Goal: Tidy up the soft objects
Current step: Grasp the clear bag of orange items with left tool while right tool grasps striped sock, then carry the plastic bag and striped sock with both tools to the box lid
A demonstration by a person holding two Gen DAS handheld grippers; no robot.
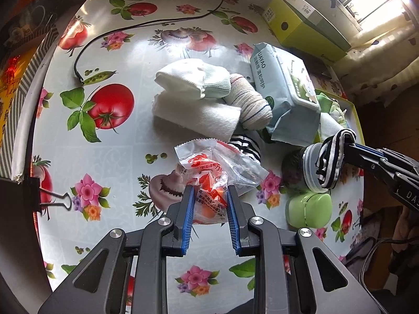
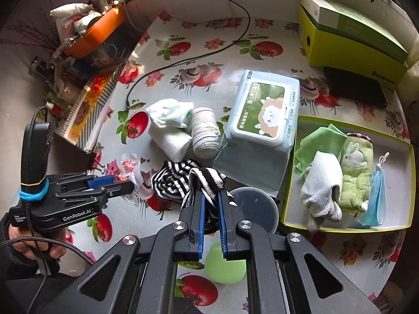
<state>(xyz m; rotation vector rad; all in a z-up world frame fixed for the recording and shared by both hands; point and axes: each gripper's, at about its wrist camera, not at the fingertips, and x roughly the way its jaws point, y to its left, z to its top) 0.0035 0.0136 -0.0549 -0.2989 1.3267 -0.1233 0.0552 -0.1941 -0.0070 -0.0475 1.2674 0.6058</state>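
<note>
Gripping a striped sock (image 2: pixel 207 180), the right tongs (image 2: pixel 209 198) are clamped tight on the black-and-white fabric, which bunches over their blue pads and hangs lifted above the desk (image 2: pixel 214 60). In the left wrist view the same sock (image 1: pixel 331 157) dangles from these tongs (image 1: pixel 349 141) over a round grey lid (image 1: pixel 309 167) and a green jar (image 1: pixel 309 209). A second striped sock (image 2: pixel 170 183) lies crumpled on the flowered desk just beside the lifted one.

The left tongs (image 1: pixel 210 196) are clamped on a crinkly plastic packet (image 1: pixel 212 172) with red print, held between the blue pads; their jaws stand partly apart around it. A hand (image 2: pixel 34 243) grips the handle of these tongs (image 2: pixel 128 181).

Behind the packet sit a folded white sock (image 1: pixel 193 78), a rolled white towel (image 1: pixel 199 115) and a rolled bandage (image 1: pixel 251 107), touching one another, with a pack of wet wipes (image 2: pixel 262 120) beside them. To the right, a yellow-green tray (image 2: pixel 348 229) holds a white sock (image 2: pixel 322 183), a green rabbit cloth (image 2: pixel 353 172) and a blue face mask (image 2: pixel 374 196). A black cable (image 2: pixel 183 62) trails across the desk.
</note>
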